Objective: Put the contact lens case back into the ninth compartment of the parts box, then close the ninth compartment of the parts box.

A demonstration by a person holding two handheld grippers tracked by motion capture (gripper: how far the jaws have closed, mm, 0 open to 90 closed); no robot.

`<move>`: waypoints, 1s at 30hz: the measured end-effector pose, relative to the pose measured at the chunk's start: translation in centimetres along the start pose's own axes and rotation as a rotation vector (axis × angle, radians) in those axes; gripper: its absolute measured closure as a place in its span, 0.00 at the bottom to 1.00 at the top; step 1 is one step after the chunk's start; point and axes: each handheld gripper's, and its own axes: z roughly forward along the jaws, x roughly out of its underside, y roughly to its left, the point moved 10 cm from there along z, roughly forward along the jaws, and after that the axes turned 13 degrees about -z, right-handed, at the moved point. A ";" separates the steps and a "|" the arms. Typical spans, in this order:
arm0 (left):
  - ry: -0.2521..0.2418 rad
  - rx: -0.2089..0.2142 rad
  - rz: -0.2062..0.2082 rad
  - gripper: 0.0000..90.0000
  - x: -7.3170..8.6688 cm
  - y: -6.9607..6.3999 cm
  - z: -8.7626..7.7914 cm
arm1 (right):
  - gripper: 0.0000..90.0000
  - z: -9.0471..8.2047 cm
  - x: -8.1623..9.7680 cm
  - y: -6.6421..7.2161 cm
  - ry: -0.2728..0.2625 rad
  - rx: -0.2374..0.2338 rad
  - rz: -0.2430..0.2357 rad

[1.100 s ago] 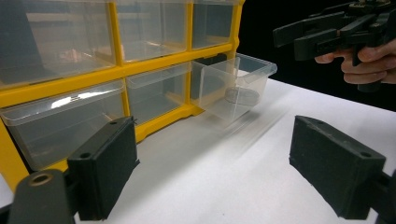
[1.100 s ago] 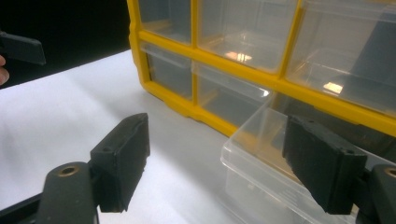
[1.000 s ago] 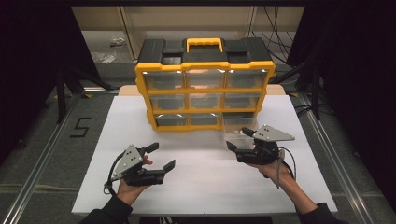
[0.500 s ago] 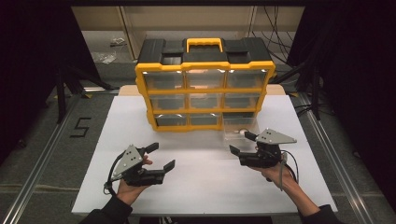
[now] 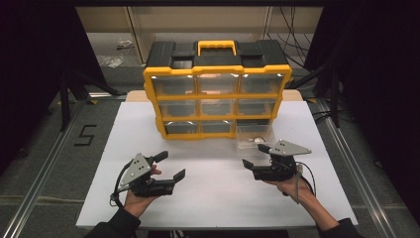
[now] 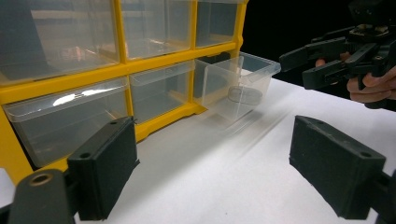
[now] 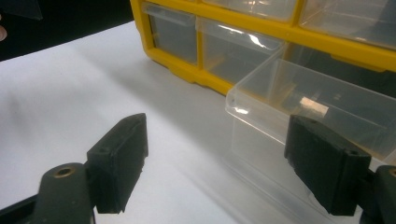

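Standing pulled out of the bottom right slot of the yellow and black plastic drawer cabinet (image 5: pixel 217 89), the clear plastic drawer (image 5: pixel 255 135) is left accessible, and a small pale object (image 5: pixel 257 141), too blurred to identify, is seen inside it. The right gripper (image 5: pixel 255 156) is held just near of this drawer with jaws spread and empty, probably for reaching into it, while the left gripper (image 5: pixel 171 165), also released, is kept well apart at the near left. Everything is placed on a white table top (image 5: pixel 208 193), with grey floor and dark surroundings around it.
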 end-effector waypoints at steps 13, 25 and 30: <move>-0.001 0.001 -0.002 0.16 0.0 0.0 0.0 | 0.25 0.8 1.3 0.4 0.054 -0.022 0.003; 0.000 0.006 0.008 0.16 0.0 -0.2 -0.1 | 0.41 1.2 2.3 0.2 0.109 -0.014 -0.003; -0.001 0.008 0.009 0.16 0.0 -0.3 -0.1 | 0.52 1.4 2.9 -0.2 0.155 0.015 -0.004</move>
